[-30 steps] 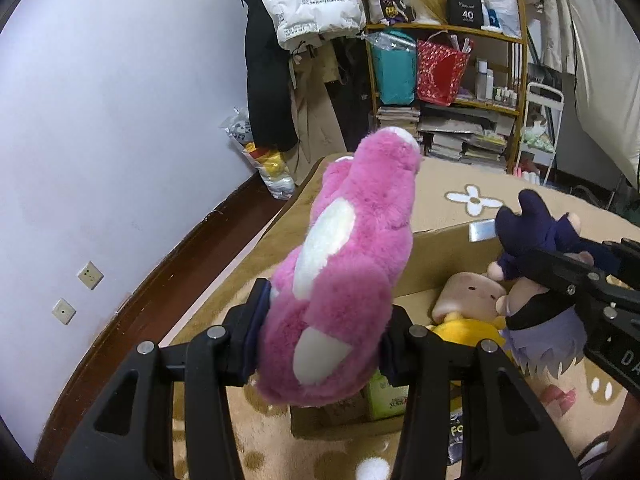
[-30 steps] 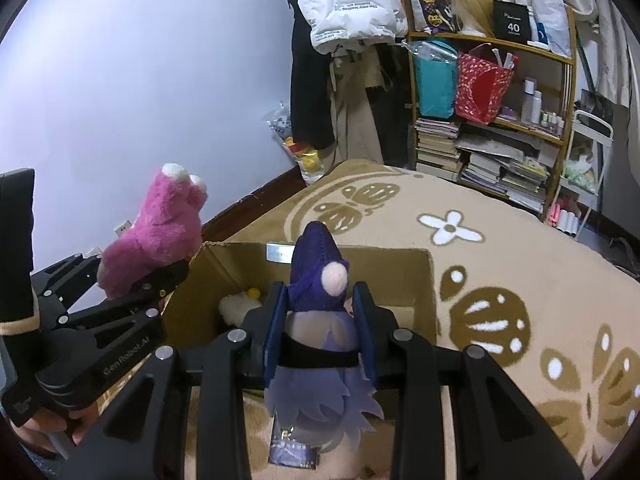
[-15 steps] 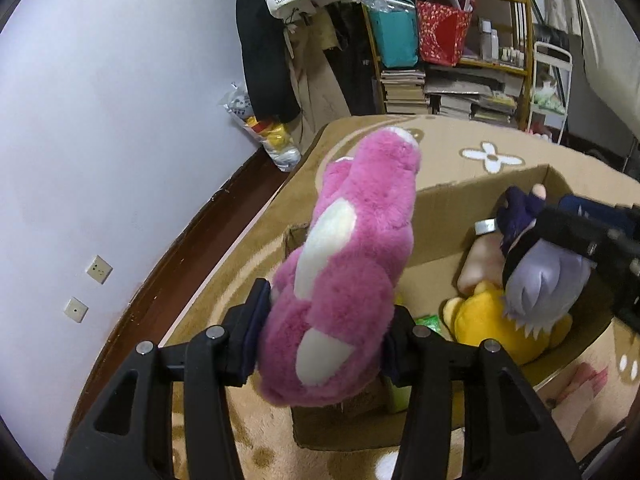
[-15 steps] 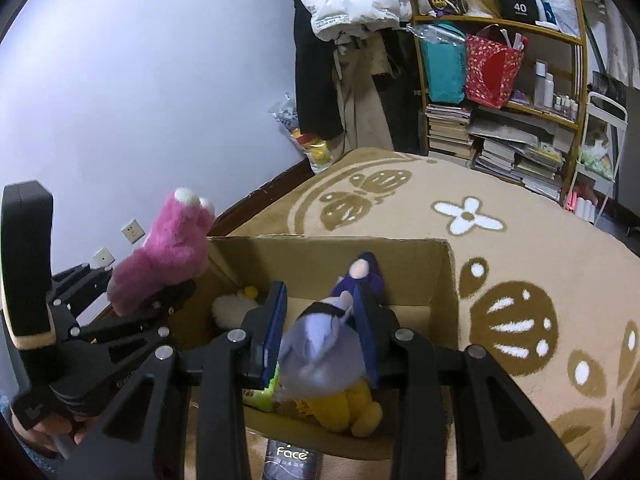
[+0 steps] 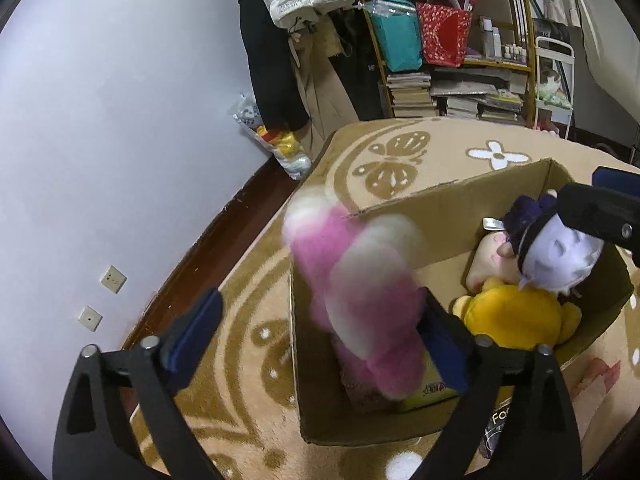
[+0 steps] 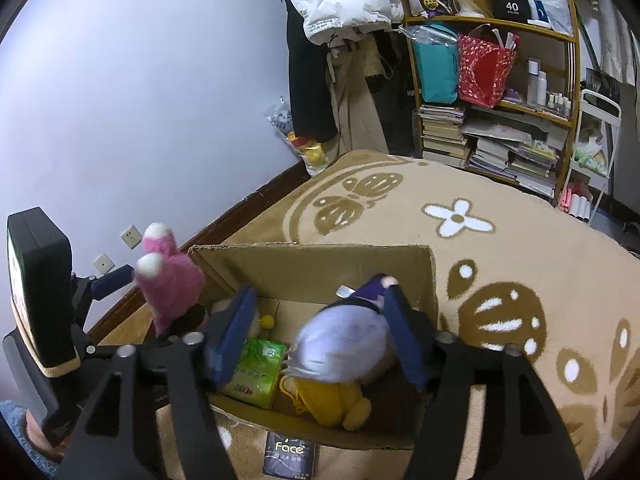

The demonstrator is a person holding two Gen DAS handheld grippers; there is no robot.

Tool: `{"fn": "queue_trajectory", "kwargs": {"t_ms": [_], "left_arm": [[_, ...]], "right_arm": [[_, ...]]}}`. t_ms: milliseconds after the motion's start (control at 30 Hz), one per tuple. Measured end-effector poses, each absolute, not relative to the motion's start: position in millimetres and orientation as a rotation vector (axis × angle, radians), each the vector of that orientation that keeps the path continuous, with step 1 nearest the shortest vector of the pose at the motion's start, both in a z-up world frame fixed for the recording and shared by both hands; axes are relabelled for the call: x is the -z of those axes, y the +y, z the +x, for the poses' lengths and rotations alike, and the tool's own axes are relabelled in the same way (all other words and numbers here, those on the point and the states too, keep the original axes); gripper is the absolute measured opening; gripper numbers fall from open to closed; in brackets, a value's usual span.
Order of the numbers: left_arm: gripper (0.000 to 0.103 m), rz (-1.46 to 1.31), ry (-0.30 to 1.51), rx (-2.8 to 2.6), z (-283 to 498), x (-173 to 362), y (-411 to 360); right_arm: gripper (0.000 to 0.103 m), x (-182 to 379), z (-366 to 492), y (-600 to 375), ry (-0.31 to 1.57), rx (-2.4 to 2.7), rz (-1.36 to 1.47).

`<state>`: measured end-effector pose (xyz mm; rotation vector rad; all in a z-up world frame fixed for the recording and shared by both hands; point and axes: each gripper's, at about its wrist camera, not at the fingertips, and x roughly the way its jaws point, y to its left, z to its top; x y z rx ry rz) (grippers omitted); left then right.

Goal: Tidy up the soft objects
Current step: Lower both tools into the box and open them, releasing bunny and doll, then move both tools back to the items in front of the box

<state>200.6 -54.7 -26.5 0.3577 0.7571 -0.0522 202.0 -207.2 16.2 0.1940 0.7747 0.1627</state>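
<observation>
An open cardboard box [image 5: 404,216] stands on a beige rug. My left gripper [image 5: 316,332] is open; the pink plush [image 5: 360,292] is blurred between its fingers, dropping over the box's left corner. My right gripper [image 6: 320,336] is open too; the purple-haired doll [image 6: 340,344] lies loose against its right finger, above a yellow plush [image 6: 328,396] inside the box [image 6: 312,264]. The pink plush also shows in the right wrist view [image 6: 168,280]. The doll also shows in the left wrist view [image 5: 552,248].
The box also holds a green tissue pack [image 6: 256,368] and a pale plush [image 5: 488,252]. A dark "Face" packet [image 6: 290,454] lies on the rug before the box. A crowded shelf [image 6: 496,80] and hanging coats [image 6: 312,52] stand at the back wall.
Both grippers have opened over the box. The pink plush has slipped out of the left fingers and falls; the purple-haired doll has been let go and sinks toward the yellow plush.
</observation>
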Motion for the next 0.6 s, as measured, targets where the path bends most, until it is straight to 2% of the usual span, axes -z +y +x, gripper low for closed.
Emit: {"fn": "queue_trajectory", "kwargs": {"t_ms": [67, 200, 267, 600], "left_arm": [[0.101, 0.355, 0.736, 0.051, 198, 22, -54], [0.103, 0.324, 0.718, 0.059, 195, 13, -49], [0.103, 0.315, 0.713, 0.053, 194, 9, -46], [0.103, 0.283, 0.698, 0.034, 184, -8, -33]], "right_arm": [[0.091, -18, 202, -208, 0.777, -0.155, 0.193], [0.095, -20, 201, -209, 0.784, -0.145, 0.188], [0.103, -20, 201, -209, 0.793, -0.141, 0.180], [0.103, -29, 188, -214, 0.784, -0.132, 0.225]]}}
